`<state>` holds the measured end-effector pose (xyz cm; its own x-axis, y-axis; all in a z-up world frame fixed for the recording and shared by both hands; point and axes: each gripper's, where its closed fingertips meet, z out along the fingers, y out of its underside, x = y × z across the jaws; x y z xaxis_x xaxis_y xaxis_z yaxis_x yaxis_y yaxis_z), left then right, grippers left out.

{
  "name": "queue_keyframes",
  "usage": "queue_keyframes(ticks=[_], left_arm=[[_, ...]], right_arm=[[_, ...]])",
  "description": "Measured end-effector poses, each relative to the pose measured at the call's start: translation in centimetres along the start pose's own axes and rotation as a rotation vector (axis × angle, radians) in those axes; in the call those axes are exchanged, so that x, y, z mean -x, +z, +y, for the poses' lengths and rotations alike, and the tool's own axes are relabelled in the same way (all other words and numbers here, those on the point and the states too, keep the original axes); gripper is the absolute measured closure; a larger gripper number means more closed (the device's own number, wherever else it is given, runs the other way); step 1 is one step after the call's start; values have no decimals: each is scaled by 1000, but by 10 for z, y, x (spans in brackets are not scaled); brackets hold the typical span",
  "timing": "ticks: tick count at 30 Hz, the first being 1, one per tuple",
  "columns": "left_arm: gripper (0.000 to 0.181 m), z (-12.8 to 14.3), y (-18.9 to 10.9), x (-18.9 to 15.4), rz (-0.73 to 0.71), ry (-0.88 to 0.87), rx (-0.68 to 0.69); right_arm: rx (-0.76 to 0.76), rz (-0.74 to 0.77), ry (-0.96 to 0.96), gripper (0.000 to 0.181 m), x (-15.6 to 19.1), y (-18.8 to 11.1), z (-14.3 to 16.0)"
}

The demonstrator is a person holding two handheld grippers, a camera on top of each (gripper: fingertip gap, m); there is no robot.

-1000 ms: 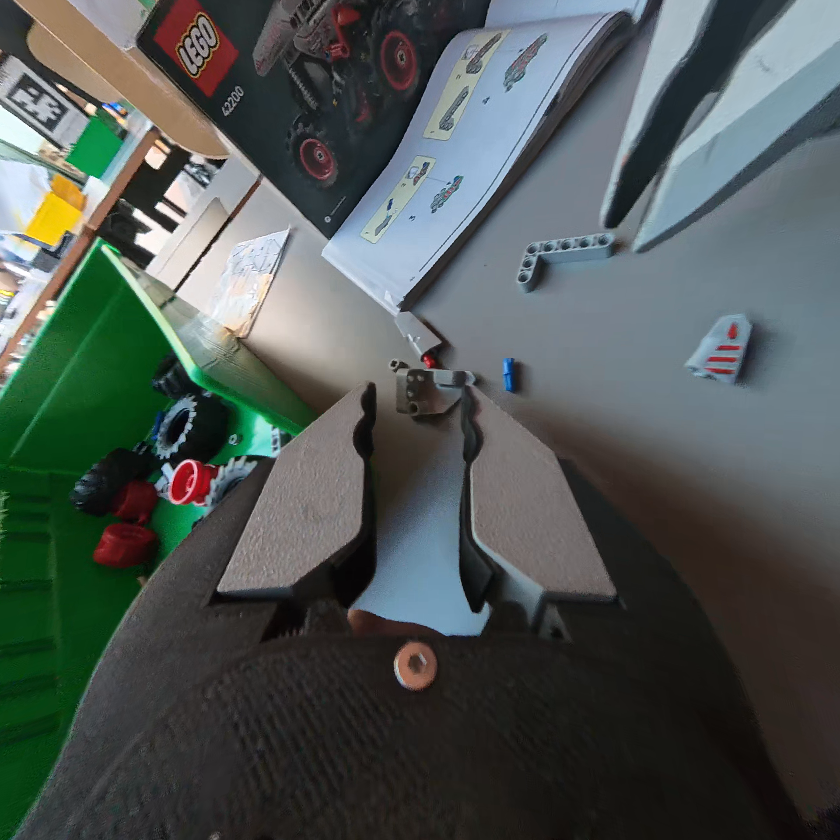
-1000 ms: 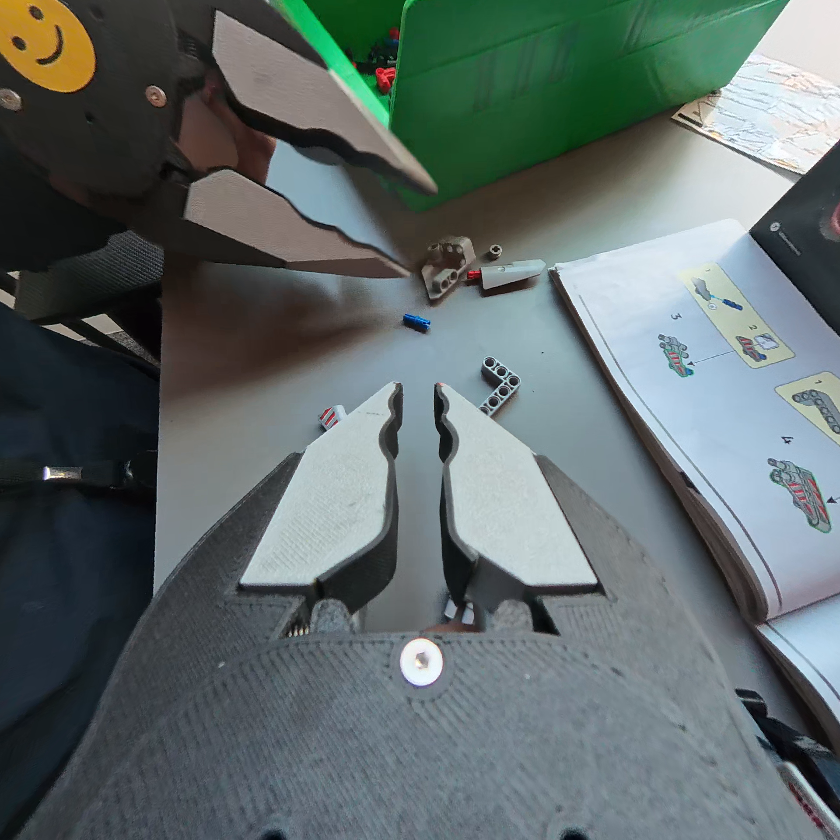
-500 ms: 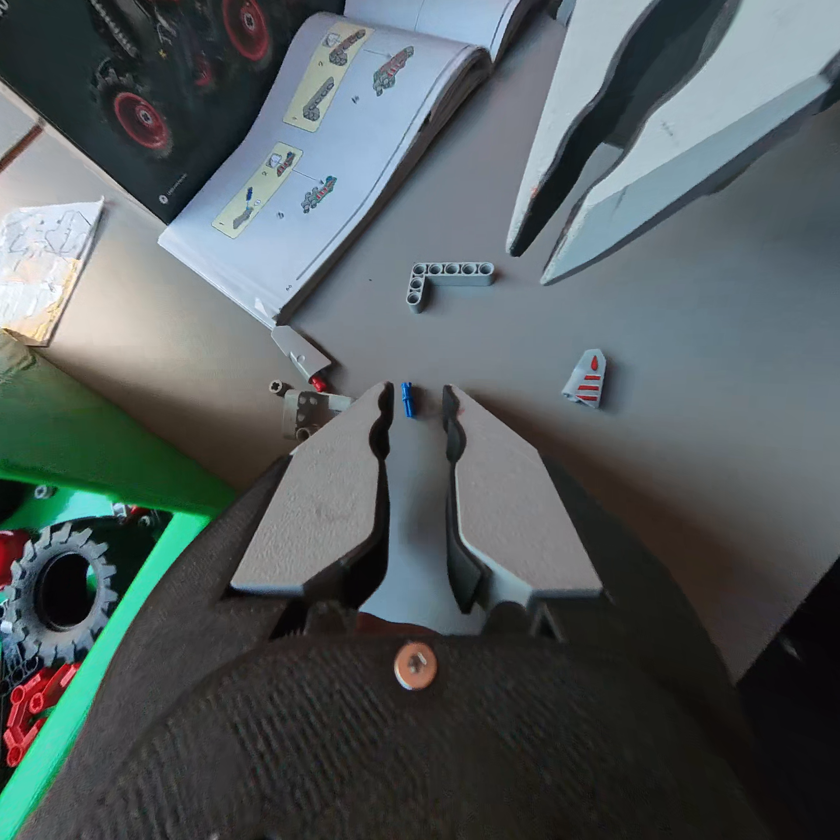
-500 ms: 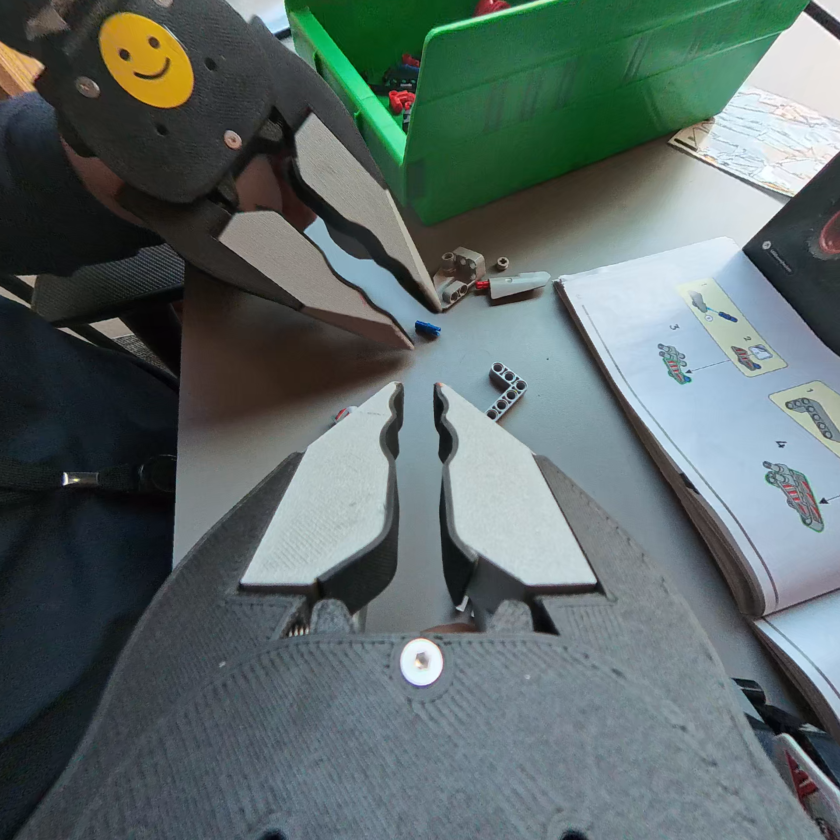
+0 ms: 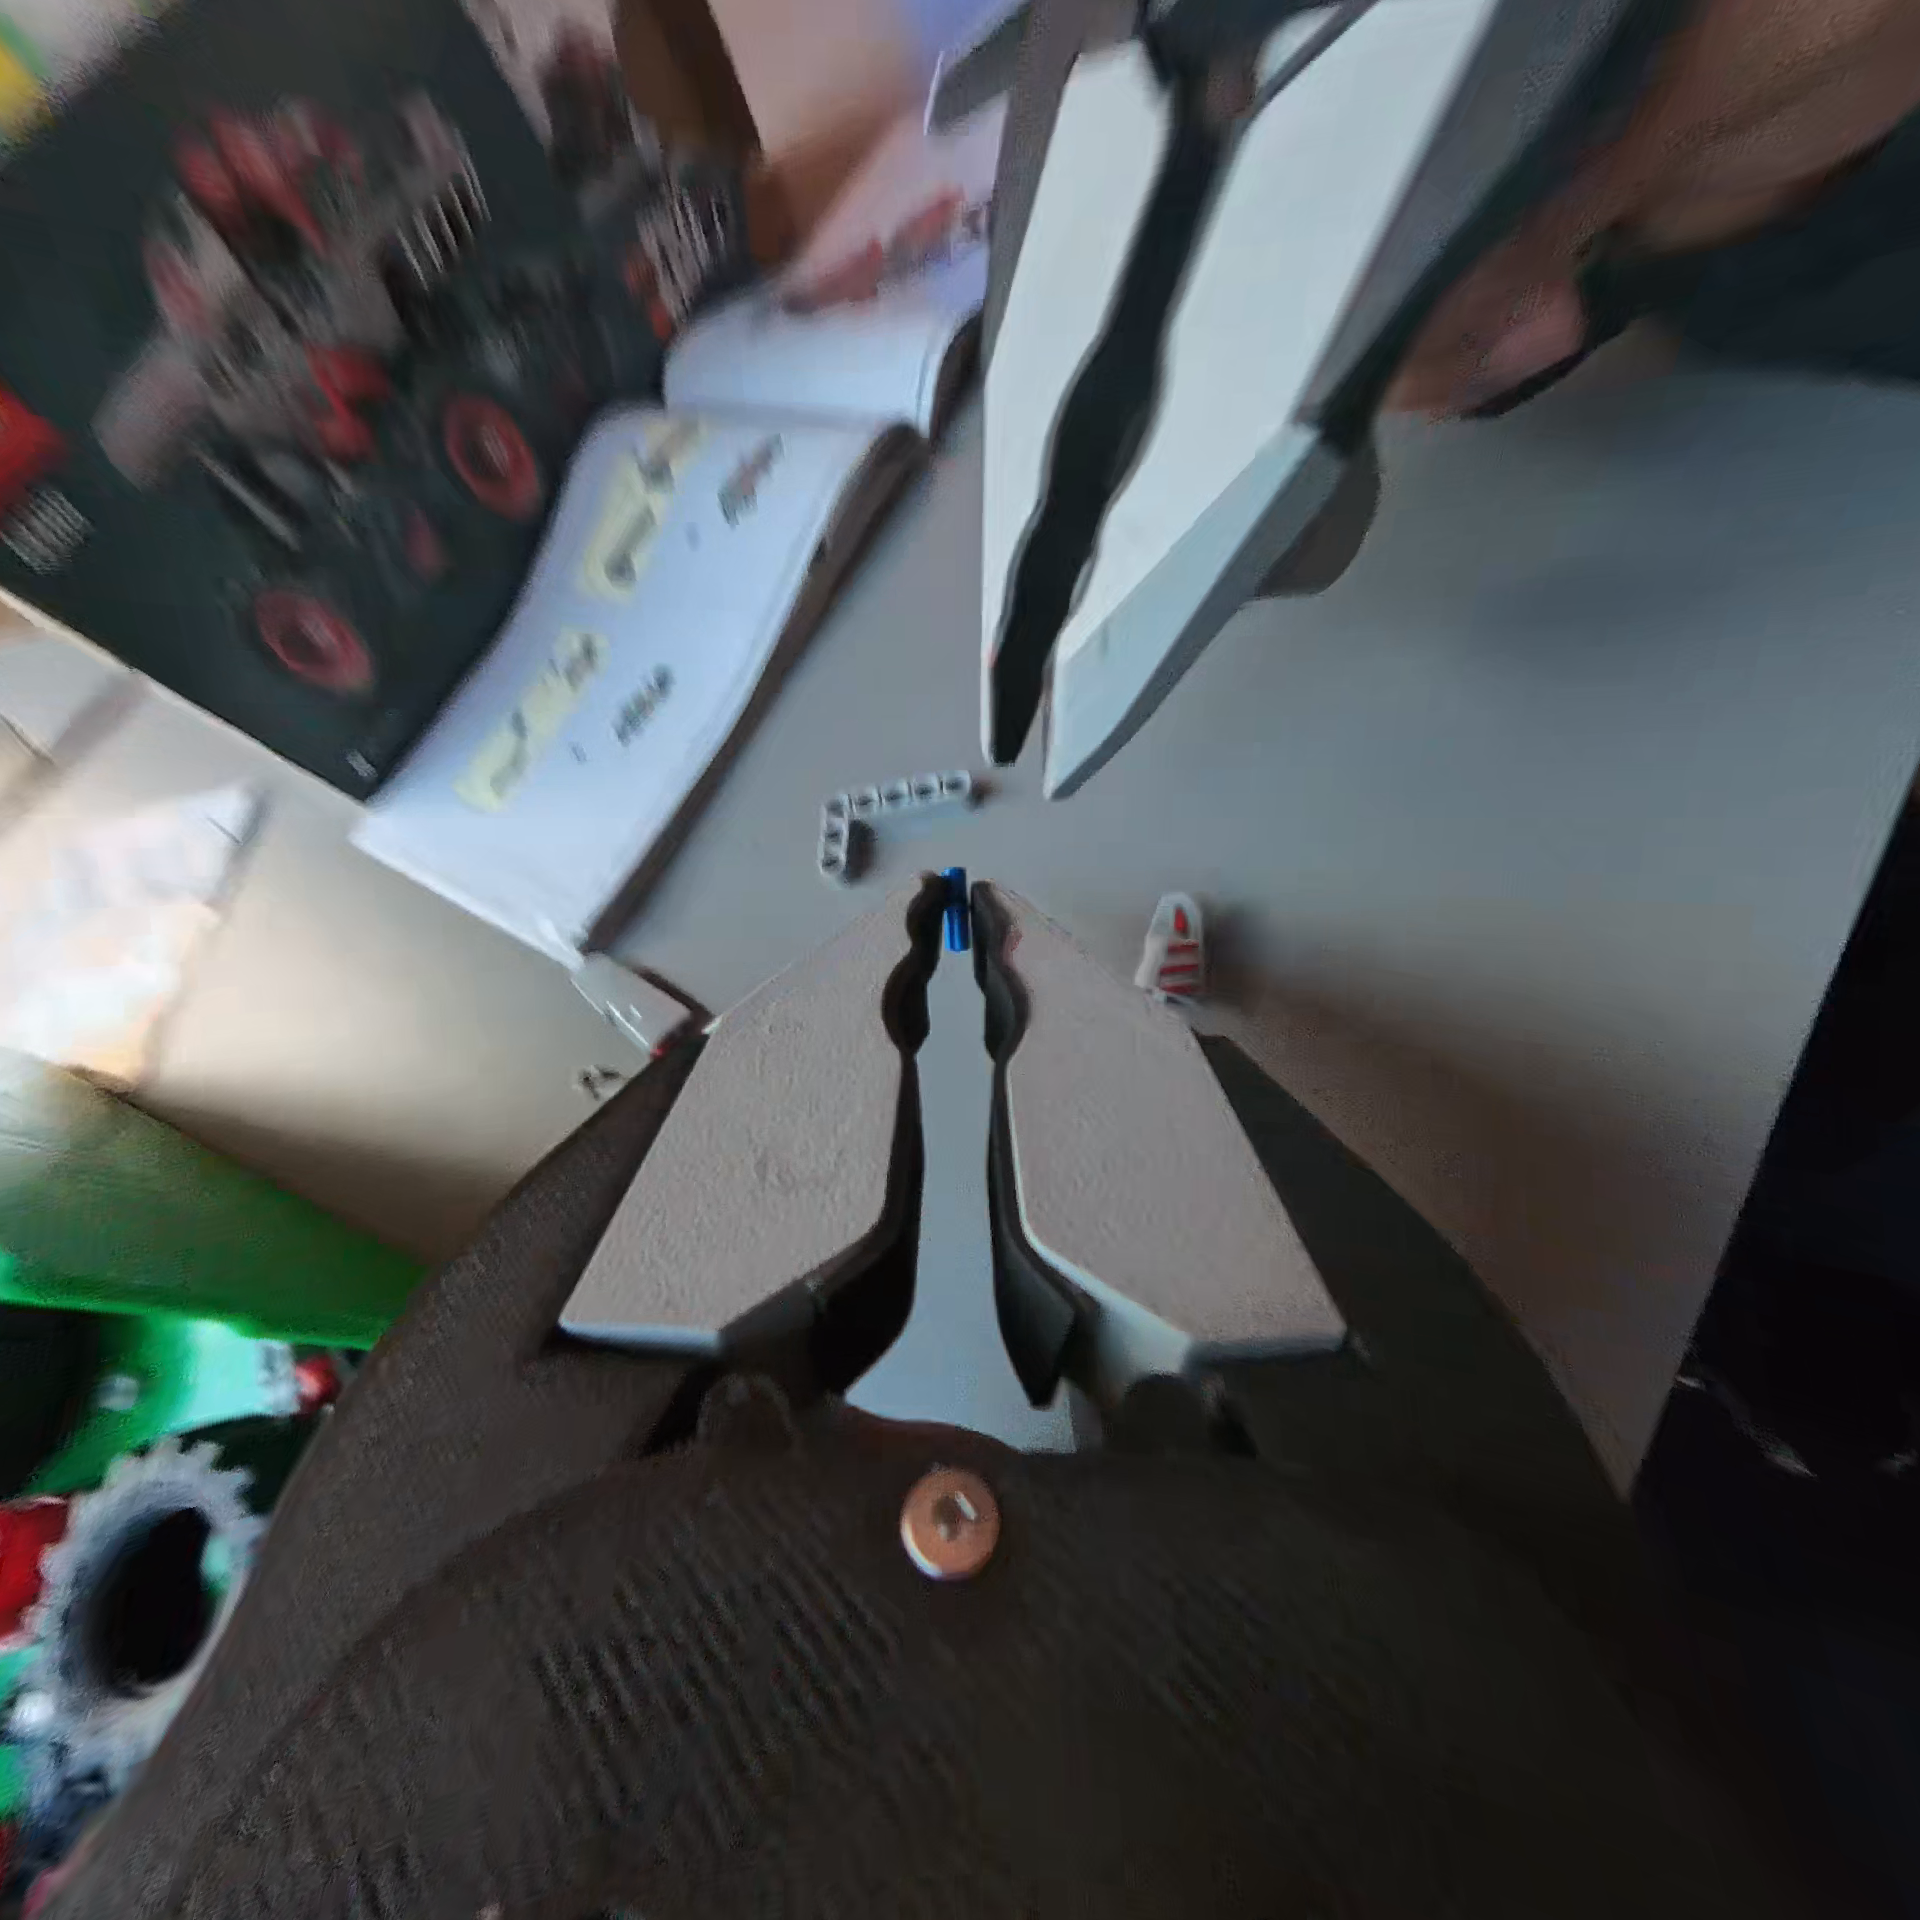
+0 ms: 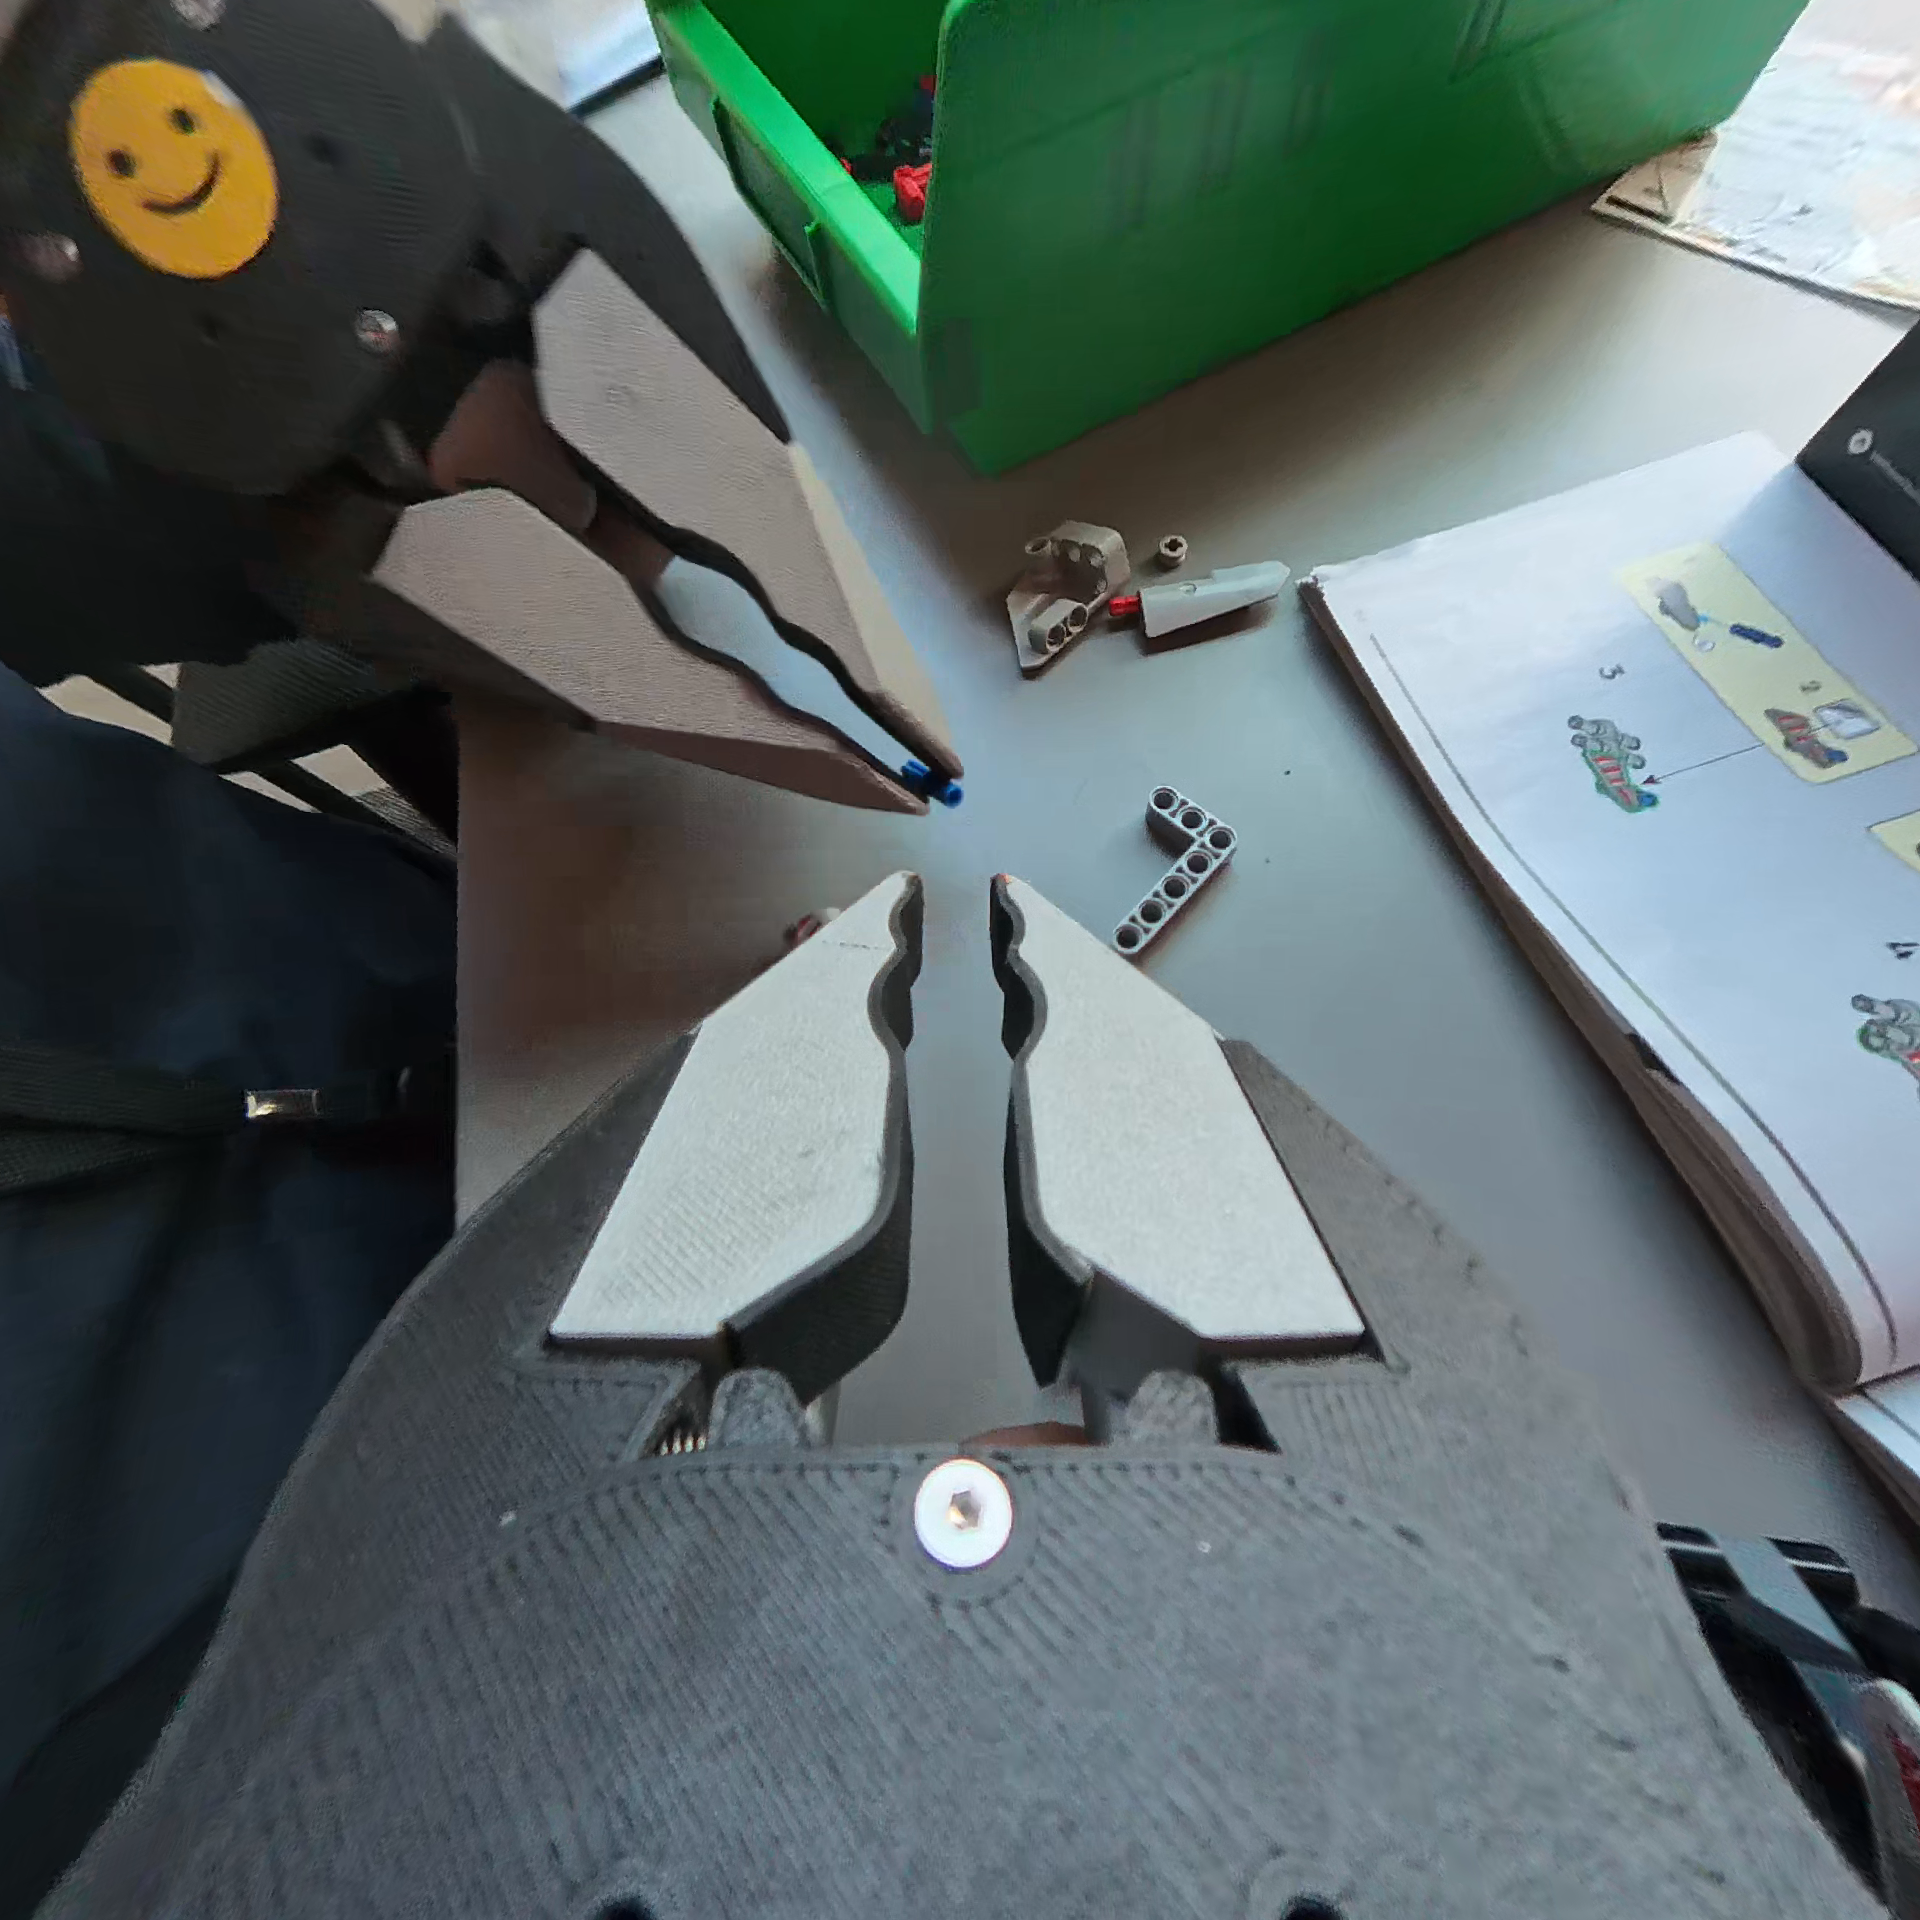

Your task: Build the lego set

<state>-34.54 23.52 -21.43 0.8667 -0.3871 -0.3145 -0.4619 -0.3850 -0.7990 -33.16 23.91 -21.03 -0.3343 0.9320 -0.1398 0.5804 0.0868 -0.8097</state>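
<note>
My left gripper (image 5: 951,902) is shut on a small blue pin (image 5: 952,920), held at the very fingertips close over the grey table (image 5: 1507,727). It also shows in the right wrist view (image 6: 928,787) with the pin (image 6: 932,779) poking out of its tips. My right gripper (image 6: 957,891) is open by a narrow gap and empty, just in front of the left one's tips. A grey L-shaped beam (image 6: 1184,873) lies to its right. A grey panel with red stripes (image 5: 1172,945) lies beside the left fingers.
An open instruction booklet (image 6: 1662,831) lies at the right. A tan connector (image 6: 1065,608), a grey pointed piece with a red pin (image 6: 1205,597) and a small bush (image 6: 1172,551) lie near a green bin (image 6: 1247,260) of parts. The set's black box (image 5: 260,416) lies beyond the booklet.
My left gripper has swung from the tan connector to the blue pin and closed on it. The right gripper has kept its narrow gap and barely moved.
</note>
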Motion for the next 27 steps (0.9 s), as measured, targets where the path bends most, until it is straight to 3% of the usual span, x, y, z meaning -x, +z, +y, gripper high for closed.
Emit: queue_keyframes(ticks=[1, 6, 11, 27], left_arm=[[179, -7, -4, 0, -36, 53, -43], [180, -27, -13, -11, -82, 176, -169], [180, -44, -24, -12, -133, 216, -281], [180, -48, -27, -14, -163, 275, -320]], right_arm=[[-13, -24, 21, 171, 2, -1, -1], [-103, -207, 143, 173, 18, -11, -16], [-148, -278, 192, 178, 22, -16, -22], [-203, -384, 247, 175, 27, -23, -30]])
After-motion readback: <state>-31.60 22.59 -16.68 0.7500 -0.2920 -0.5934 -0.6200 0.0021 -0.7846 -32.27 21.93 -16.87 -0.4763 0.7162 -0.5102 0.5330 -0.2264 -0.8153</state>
